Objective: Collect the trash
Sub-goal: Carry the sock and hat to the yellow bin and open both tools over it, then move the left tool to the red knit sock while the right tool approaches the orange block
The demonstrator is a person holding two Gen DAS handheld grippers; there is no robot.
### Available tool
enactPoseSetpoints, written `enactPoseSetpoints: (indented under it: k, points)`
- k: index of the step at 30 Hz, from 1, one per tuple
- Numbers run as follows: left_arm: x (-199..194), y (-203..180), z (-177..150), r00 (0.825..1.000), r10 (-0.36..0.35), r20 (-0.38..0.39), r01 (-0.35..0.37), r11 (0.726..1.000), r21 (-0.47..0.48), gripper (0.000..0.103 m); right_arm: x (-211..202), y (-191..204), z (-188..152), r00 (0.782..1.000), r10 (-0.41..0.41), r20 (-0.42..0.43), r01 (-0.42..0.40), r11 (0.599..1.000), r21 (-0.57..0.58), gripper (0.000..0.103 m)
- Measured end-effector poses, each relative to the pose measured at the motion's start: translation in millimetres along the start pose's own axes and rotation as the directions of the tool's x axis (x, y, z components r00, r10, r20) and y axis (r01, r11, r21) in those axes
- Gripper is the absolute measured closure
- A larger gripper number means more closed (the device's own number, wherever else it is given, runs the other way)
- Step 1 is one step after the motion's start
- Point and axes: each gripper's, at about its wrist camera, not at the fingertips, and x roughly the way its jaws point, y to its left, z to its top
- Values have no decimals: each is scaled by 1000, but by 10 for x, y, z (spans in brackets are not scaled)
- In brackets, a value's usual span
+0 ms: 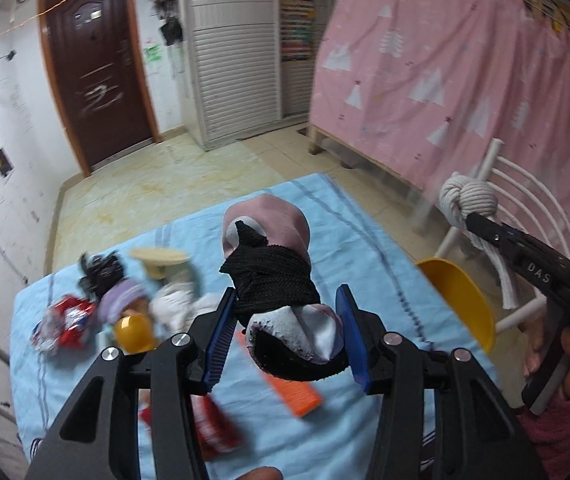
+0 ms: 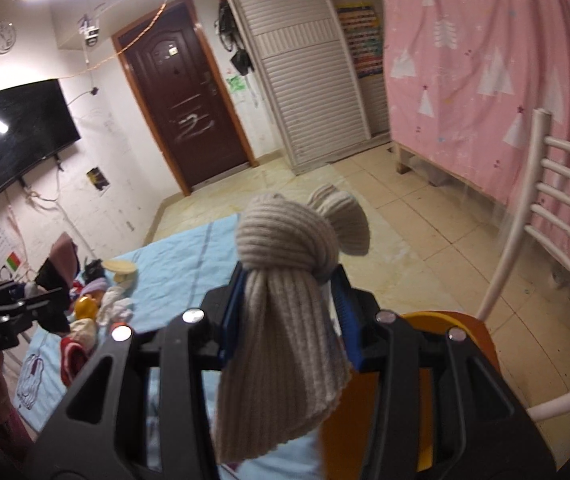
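My left gripper (image 1: 285, 332) is shut on a rolled pink, black and white sock bundle (image 1: 273, 268), held above the blue cloth (image 1: 325, 208). My right gripper (image 2: 289, 312) is shut on a knotted beige ribbed sock (image 2: 285, 248), held above the table edge; it also shows in the left wrist view (image 1: 469, 199) at the right. On the cloth lie a red wrapper (image 1: 67, 320), a yellow round piece (image 1: 135, 330), a black item (image 1: 99, 270), a white crumpled piece (image 1: 175, 304) and an orange block (image 1: 293, 394).
A yellow bowl-shaped seat (image 1: 461, 300) of a white chair (image 2: 525, 220) stands right of the table. A pink curtain (image 1: 445, 60) hangs behind it. A brown door (image 2: 189, 92), a white cabinet (image 2: 305, 80) and a wall TV (image 2: 17, 128) are across the tiled floor.
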Motion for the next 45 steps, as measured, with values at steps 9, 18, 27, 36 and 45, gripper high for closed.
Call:
enactPoseSetpoints:
  k: [9,18,27,36,45]
  points:
    - [220,-848,192,991,-128,-38,132,985,111,62,-165,-486,-177,998,-65,-6,65,996,69,37]
    - [450,-1516,247,961,-246,-126,265,949,171,59,-468,-931,-155,990,-121,76,105,976,188,37]
    - [381,-1979,156,949,-293,-119,315,905,287,41,-658,-1095,-126,983,-139,122,108,966,233,34]
    - [294,-1621,192,955,-281,-98,295,933,207,41,-496,-777,-125,991,-101,87,85,981,172,34]
    - [116,-1059,164,963,-264,-54,268,955,128,41,-326,-301,-147,997,-65,47,59,992,109,29]
